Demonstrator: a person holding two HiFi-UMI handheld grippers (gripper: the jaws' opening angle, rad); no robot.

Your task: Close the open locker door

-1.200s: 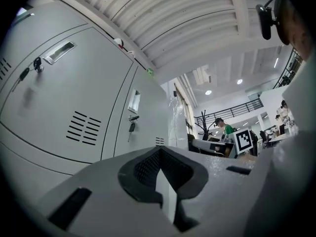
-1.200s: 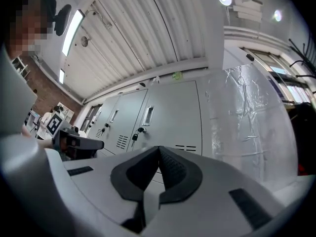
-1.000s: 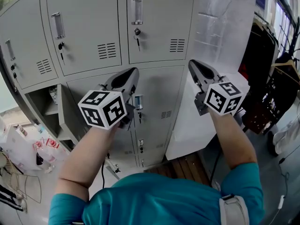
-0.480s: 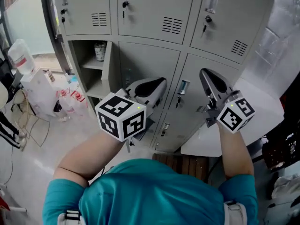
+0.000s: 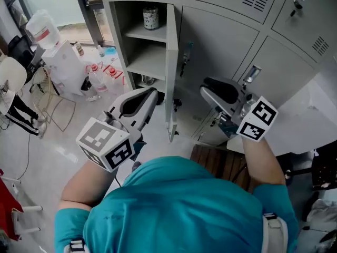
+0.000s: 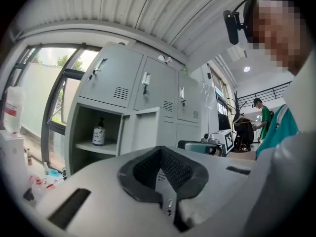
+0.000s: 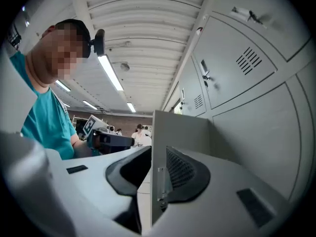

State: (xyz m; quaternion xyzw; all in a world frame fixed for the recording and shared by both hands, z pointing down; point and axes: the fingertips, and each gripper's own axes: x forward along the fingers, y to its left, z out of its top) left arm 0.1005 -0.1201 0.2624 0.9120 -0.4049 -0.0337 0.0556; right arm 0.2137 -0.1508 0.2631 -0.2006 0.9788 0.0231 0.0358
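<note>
The open locker door (image 5: 171,73) stands straight out from the grey locker bank (image 5: 226,41), edge-on to me. Beside it is the open compartment with a shelf (image 5: 147,62) and a bottle (image 5: 150,17). My left gripper (image 5: 154,94) hangs just left of the door's free edge, its pads meeting at the tips. My right gripper (image 5: 204,91) is right of the door and a little short of it. Its jaws have just been opening, with nothing between them. In the right gripper view the door (image 7: 180,127) stands ahead of the gap of the right gripper (image 7: 158,149). The left gripper view shows the door (image 6: 148,130) beyond the left gripper (image 6: 161,149).
A water jug (image 5: 42,28) on a white stand, bags and a white chair (image 5: 10,75) crowd the floor at the left. A wooden platform (image 5: 221,162) lies at the lockers' foot, with a white cabinet (image 5: 310,120) to its right. People stand far off in both gripper views.
Both grippers have come down from the upper lockers to the open door's level. My view has swung onto the open compartment. The right gripper's jaws have parted.
</note>
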